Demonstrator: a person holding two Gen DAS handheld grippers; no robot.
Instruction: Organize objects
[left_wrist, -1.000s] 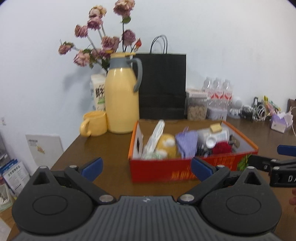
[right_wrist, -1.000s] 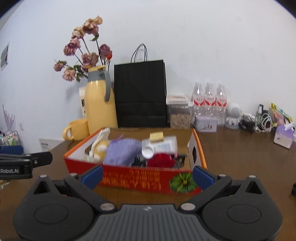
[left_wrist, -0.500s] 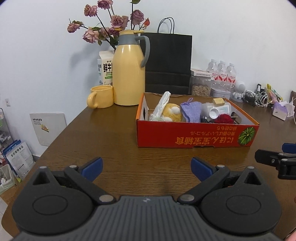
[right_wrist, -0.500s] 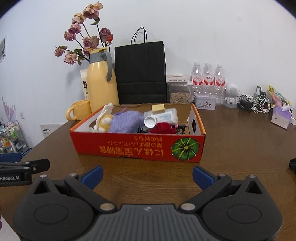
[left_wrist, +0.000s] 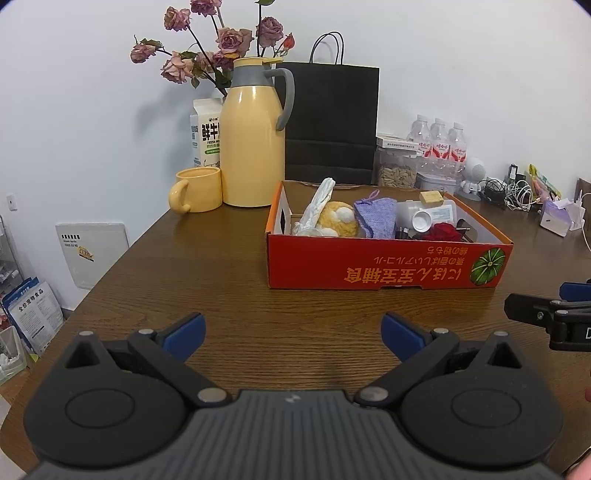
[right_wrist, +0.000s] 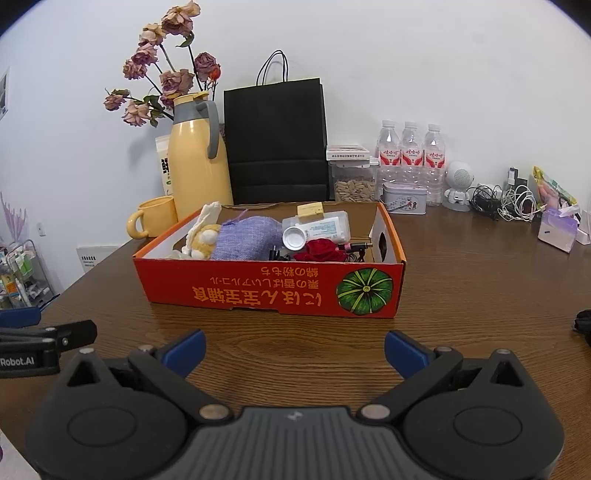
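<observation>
Objects for sorting sit gathered in the red box (right_wrist: 269, 291) on the wooden table (right_wrist: 480, 280): a plush toy (right_wrist: 202, 242) at its left end, a purple pouch (right_wrist: 245, 238) beside it, a clear case (right_wrist: 325, 225) with a small yellow block (right_wrist: 310, 209) on top, a white cap (right_wrist: 294, 236), a red rose (right_wrist: 321, 248) and some dark cables near the right end. We hold our left gripper (left_wrist: 291, 328) and our right gripper (right_wrist: 293, 345) low over bare table in front of the box, both spread wide and holding nothing; each one shows at the edge of the other's view, so they lie side by side, well short of the box. That stance keeps the whole box in sight of both cameras and leaves either hand free to go in. Nothing loose lies on the wood between us and the box, and the jug (left_wrist: 253, 147), mug (left_wrist: 195, 190), black bag (left_wrist: 332, 122) and bottles (right_wrist: 410, 155) stand in a row along the wall, clear of the working space. We judge that this fits two stages: things collected into the box and the job finished, or a full box waiting to be unpacked and sorted. The pile is loose and mixed, soft things leaning on hard ones, so we cannot say which.
</observation>
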